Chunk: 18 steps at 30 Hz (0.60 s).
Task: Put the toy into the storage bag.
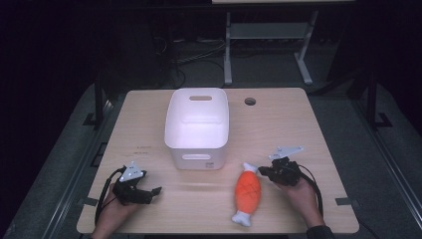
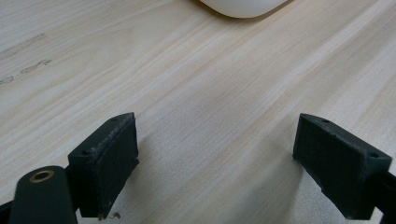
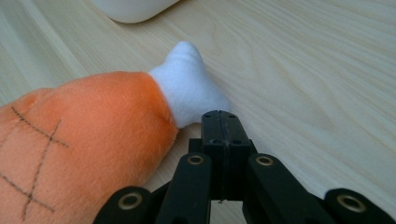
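Observation:
An orange plush meat toy (image 1: 247,191) with white bone ends lies on the wooden table (image 1: 298,124), in front of a white plastic bin (image 1: 197,127). My right gripper (image 1: 262,171) is shut, with nothing between its jaws, and its tip rests right beside the toy's upper white end (image 3: 189,91). In the right gripper view the orange body (image 3: 79,140) lies left of the closed jaws. My left gripper (image 1: 155,191) sits at the table's front left, open over bare wood, its two black pads (image 2: 109,161) wide apart.
The bin's rounded corner (image 2: 243,7) shows at the top of the left gripper view. A round cable hole (image 1: 250,101) is in the table's far right area. A desk frame (image 1: 268,35) stands beyond the table.

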Tool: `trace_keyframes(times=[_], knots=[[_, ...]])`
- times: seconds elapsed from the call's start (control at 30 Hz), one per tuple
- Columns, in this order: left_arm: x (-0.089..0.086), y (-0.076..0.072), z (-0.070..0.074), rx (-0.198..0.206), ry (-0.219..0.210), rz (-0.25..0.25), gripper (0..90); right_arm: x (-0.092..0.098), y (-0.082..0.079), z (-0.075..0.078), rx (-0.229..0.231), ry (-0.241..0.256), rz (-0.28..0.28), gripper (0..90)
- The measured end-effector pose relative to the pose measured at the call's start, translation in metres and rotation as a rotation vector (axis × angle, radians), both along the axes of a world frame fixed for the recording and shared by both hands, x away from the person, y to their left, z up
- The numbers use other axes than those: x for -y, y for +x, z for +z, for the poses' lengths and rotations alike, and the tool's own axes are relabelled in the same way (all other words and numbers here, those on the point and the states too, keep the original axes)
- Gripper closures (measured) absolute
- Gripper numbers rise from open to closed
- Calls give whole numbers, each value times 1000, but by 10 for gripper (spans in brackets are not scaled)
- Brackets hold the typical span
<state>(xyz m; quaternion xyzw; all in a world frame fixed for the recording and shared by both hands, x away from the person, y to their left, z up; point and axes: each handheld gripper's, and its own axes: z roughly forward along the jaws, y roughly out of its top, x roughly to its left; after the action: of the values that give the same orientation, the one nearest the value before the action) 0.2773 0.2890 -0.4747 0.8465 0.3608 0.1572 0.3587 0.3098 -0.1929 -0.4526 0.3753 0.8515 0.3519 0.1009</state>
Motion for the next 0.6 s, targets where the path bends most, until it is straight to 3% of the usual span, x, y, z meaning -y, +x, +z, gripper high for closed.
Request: trace_keyframes(times=[0.6], knots=[[0,0,0,0,0,0,130,-24,11,1,9,-9,54,898]])
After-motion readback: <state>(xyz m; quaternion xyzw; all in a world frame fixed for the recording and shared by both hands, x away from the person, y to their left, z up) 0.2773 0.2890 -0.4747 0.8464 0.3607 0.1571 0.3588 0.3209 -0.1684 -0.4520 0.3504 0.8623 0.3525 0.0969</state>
